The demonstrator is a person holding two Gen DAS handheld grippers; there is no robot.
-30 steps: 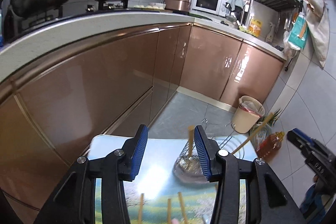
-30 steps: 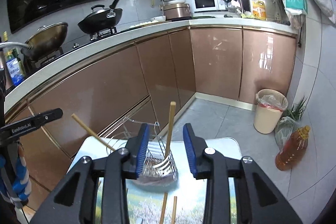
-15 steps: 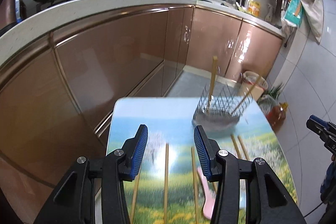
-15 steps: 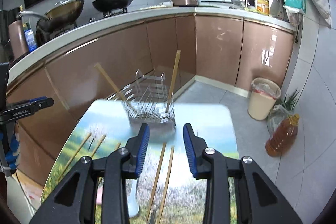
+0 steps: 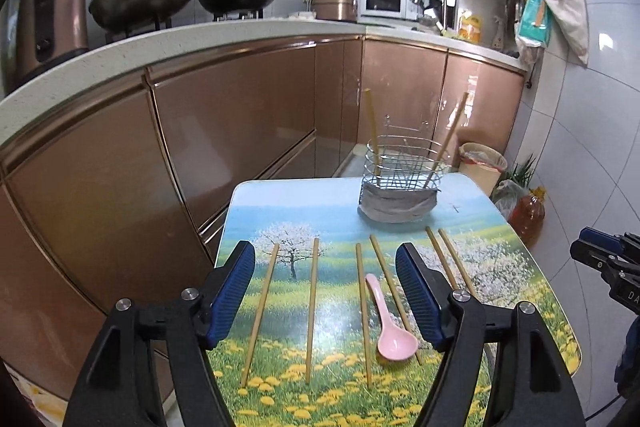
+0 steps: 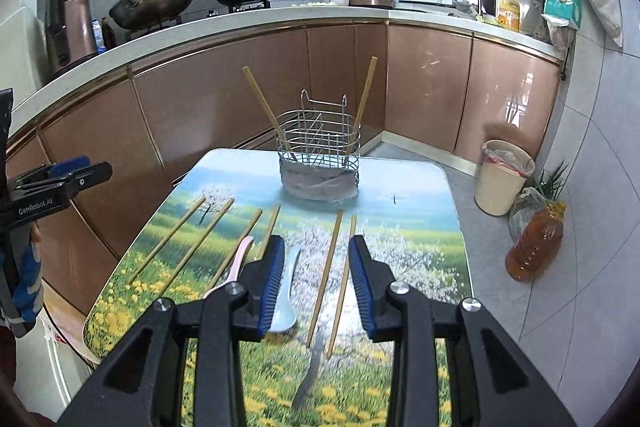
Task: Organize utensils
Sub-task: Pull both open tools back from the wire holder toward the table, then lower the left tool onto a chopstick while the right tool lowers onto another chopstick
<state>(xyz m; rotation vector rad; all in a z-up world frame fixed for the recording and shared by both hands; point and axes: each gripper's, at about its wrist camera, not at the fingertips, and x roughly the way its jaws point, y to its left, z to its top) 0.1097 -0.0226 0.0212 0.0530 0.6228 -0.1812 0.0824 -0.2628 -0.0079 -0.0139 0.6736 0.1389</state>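
Note:
A wire utensil basket (image 5: 400, 183) (image 6: 320, 163) stands at the far end of the landscape-print table (image 5: 280, 211) (image 6: 408, 195), with two chopsticks leaning in it. Several chopsticks (image 5: 312, 303) (image 6: 326, 271) lie loose in rows on the table. Among them lie a pink spoon (image 5: 394, 335) (image 6: 240, 259) and a pale blue spoon (image 6: 286, 303). My left gripper (image 5: 326, 291) hovers above the left rows, its jaws opening, nothing between them. My right gripper (image 6: 316, 283) hangs open over the blue spoon and a chopstick pair, holding nothing.
Copper-coloured cabinets (image 5: 240, 115) under a white counter run along the left and back. On the floor to the right stand a waste bin (image 6: 502, 179) and an oil bottle (image 6: 536, 243). Each gripper shows at the edge of the other's view.
Both grippers have drawn back from the basket, so the near table with chopsticks and spoons has come into view. The left jaws stand wider than before.

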